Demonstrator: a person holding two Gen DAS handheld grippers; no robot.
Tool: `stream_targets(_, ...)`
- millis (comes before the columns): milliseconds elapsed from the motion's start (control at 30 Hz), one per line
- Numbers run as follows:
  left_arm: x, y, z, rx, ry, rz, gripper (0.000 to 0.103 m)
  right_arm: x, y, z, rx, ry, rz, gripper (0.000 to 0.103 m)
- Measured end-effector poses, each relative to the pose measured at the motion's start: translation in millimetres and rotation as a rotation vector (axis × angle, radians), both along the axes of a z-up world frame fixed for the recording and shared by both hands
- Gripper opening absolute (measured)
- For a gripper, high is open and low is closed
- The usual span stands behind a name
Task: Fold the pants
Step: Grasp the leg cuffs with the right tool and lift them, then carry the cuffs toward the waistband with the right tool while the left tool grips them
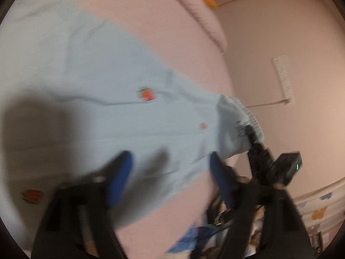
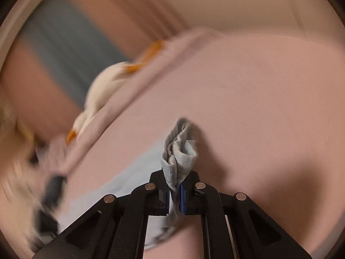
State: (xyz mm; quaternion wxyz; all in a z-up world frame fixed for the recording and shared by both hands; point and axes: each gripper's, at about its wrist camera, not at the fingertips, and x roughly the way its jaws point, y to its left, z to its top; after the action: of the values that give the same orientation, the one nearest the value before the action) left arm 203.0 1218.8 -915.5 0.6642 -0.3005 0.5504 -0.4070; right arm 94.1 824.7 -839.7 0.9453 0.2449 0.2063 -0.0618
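Light blue pants (image 1: pixel 90 82) with small red strawberry prints lie spread on a pink bed sheet (image 1: pixel 163 21). My left gripper (image 1: pixel 170 170) hovers over the pants near their lower edge. It is open, its blue pads (image 1: pixel 123 172) wide apart and nothing pinched between them. At the right edge of the bed my right gripper (image 1: pixel 252 136) holds the ribbed waistband corner (image 1: pixel 241 116) lifted off the sheet. In the right wrist view the right gripper (image 2: pixel 176 194) is shut on that bunched waistband (image 2: pixel 179 151), and the pants (image 2: pixel 103 194) trail down to the left.
A pink pillow or rolled duvet (image 1: pixel 202 10) lies along the far side of the bed, with a white and orange plush toy (image 2: pixel 107 82) behind it. The bed's edge (image 1: pixel 228 82) drops off on the right beside a beige wall (image 1: pixel 280 32). A padded bumper with bear shapes (image 1: pixel 317 211) stands lower right.
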Motion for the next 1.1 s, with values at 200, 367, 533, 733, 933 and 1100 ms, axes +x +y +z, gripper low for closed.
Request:
stream_targets(200, 11, -10, 8, -0.225, 0.077, -0.006, 0.080, 13, 124, 11, -0.428, 0.030, 0.221, 0.011)
stream_targets(367, 22, -2, -15, -0.255, 0.168, 0.049, 0.078, 20, 193, -15, -0.543, 0.038, 0.392, 0.011)
stream_targets(533, 31, 26, -17, -0.141, 0.120, 0.116, 0.010, 22, 214, -30, -0.604, 0.071, 0.437, 0.011)
stream_targets(733, 41, 66, 16, -0.092, -0.050, 0.155, 0.007, 29, 235, -23, -0.589, 0.054, 0.472, 0.011)
stream_targets(933, 50, 110, 38, -0.010, -0.144, 0.224, 0.007, 35, 280, -25, -0.587, 0.029, 0.552, 0.011)
stream_targets(1100, 58, 128, 35, 0.035, -0.158, 0.257, 0.007, 49, 313, -37, -0.605, 0.065, 0.610, 0.011)
